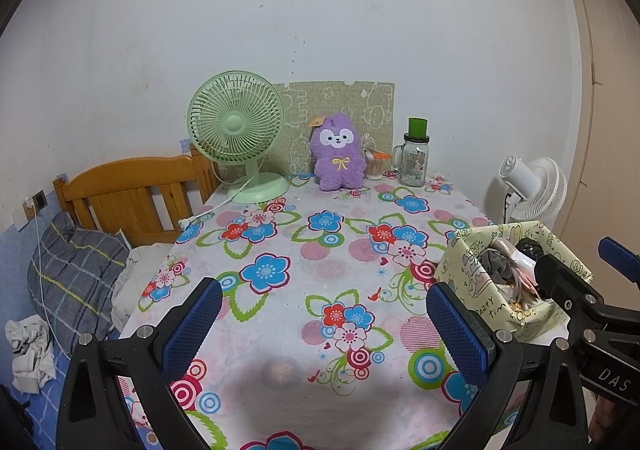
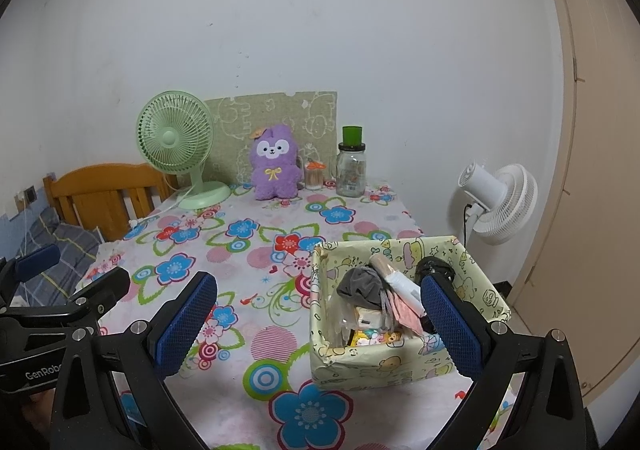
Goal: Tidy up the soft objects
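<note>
Purple and fluffy, the plush toy (image 1: 339, 152) sits upright at the far edge of the floral tablecloth (image 1: 280, 314), leaning on a patterned board between the green desk fan (image 1: 236, 130) and a glass mug jar (image 1: 414, 162); it should be light, squashy and unbreakable, best pinched across its round belly or head rather than the small arms. Nearer on the right stands a paper-covered box (image 2: 400, 364) already holding a grey cloth pouch (image 2: 360, 288) and oddments. Both the left gripper (image 1: 326, 324) and the right gripper (image 2: 320, 324) hang with jaws wide apart, holding nothing, well short of the toy.
</note>
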Motion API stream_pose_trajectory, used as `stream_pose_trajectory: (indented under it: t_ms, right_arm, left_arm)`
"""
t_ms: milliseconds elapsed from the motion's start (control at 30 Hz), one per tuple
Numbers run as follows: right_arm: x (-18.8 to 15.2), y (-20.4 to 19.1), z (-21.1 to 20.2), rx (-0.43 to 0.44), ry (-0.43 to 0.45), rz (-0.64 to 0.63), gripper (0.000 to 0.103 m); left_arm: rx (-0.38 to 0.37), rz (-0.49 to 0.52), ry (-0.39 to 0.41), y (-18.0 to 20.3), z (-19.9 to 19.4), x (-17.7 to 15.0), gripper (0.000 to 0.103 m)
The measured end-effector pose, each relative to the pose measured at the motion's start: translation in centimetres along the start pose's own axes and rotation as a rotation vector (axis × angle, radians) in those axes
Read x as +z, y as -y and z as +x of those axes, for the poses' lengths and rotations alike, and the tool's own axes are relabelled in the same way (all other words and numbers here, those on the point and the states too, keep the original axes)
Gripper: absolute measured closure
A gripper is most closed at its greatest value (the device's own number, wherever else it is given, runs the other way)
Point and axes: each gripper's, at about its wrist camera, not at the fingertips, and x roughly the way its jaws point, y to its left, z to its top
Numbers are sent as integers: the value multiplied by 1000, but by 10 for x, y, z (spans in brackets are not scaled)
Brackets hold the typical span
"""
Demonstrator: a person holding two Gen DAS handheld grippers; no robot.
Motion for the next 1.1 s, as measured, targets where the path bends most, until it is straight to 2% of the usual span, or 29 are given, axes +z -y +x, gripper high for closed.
stream_pose_trajectory:
  t_ms: [1100]
  right_arm:
    - [2, -1, 0, -9, 3, 6, 0]
  left_arm:
    - [-4, 12, 7, 2, 0, -1, 0]
